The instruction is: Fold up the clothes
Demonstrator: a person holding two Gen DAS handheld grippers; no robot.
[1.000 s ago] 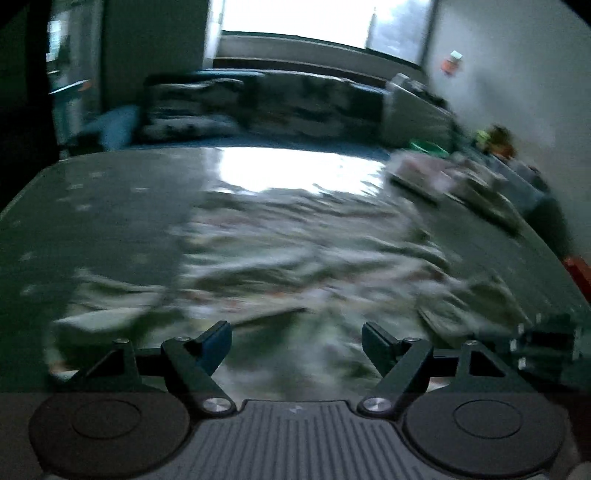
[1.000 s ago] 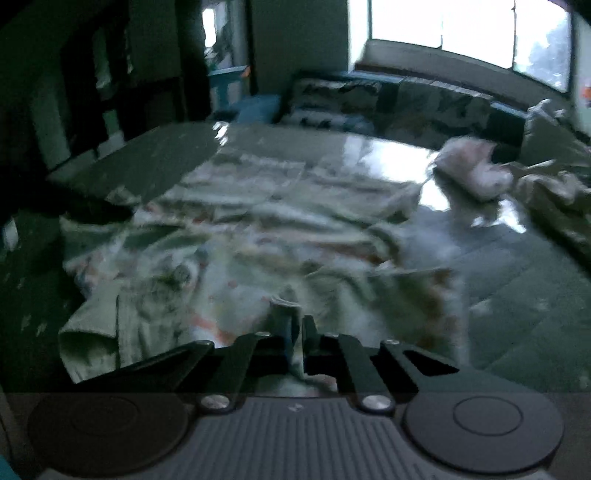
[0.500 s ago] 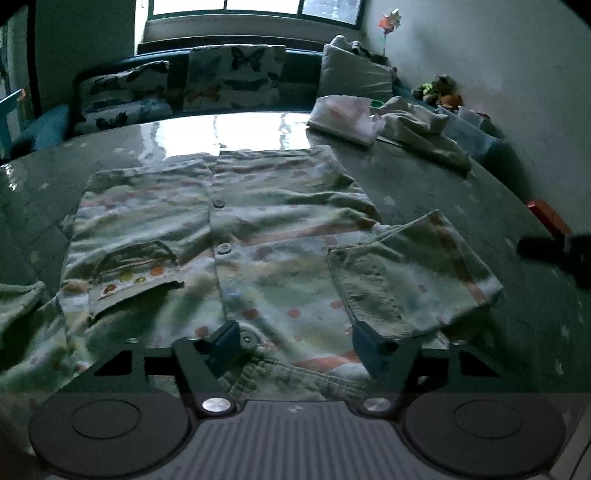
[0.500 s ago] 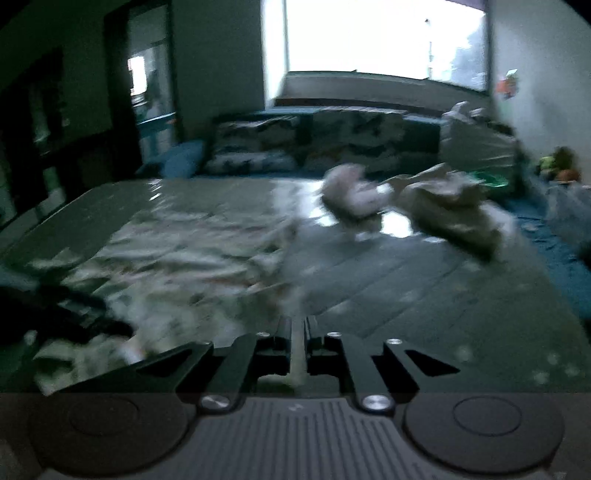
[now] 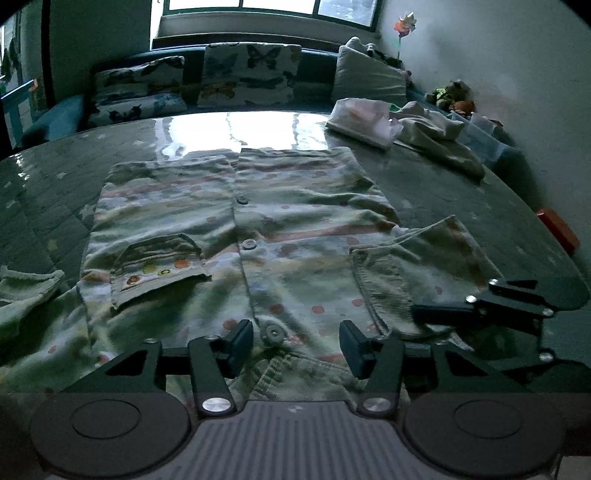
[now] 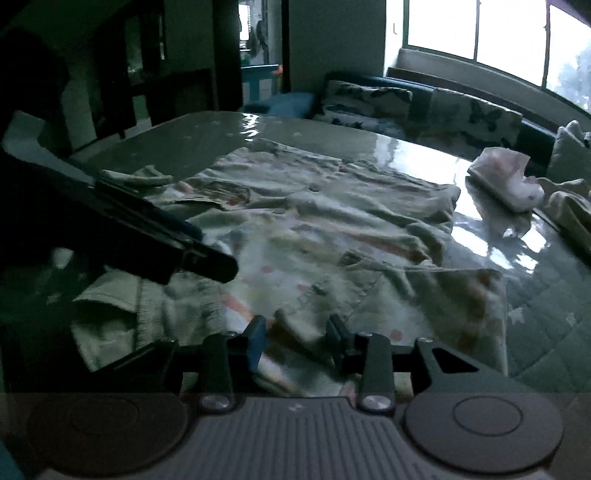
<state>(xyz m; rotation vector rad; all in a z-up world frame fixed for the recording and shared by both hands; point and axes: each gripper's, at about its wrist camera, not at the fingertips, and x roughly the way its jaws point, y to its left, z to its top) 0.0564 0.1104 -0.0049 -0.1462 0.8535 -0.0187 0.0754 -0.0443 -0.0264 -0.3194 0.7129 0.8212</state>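
Shirt (image 5: pixel 258 229): lay flat, buttoned, on the green table (image 5: pixel 461 192).
Left gripper (image 5: pixel 295 341): jaws just narrowing, still apart over the collar.
Right gripper (image 6: pixel 295 336): just parting — sleeve cloth between, unpinched.
Left view only: orange box (image 5: pixel 557 229).

**Around the room, beyond the folding**

Glossy green quilted surface (image 5: pixel 461 192), dotted with pale stars, catching window glare at the far end. Beyond it, a dark blue sofa (image 5: pixel 317 62) lined with butterfly-print cushions (image 5: pixel 251 74) and one plain pale cushion (image 5: pixel 369 79). Above the sofa, a bright window (image 5: pixel 266 4). On the right wall, a small paper pinwheel (image 5: pixel 404 24); below it, a soft toy (image 5: pixel 448 92). By the right edge of the surface, a small red box (image 5: pixel 557 229). From the right wrist view, an open doorway (image 6: pixel 258 44) at the back with a teal rail (image 6: pixel 260 72) across it.
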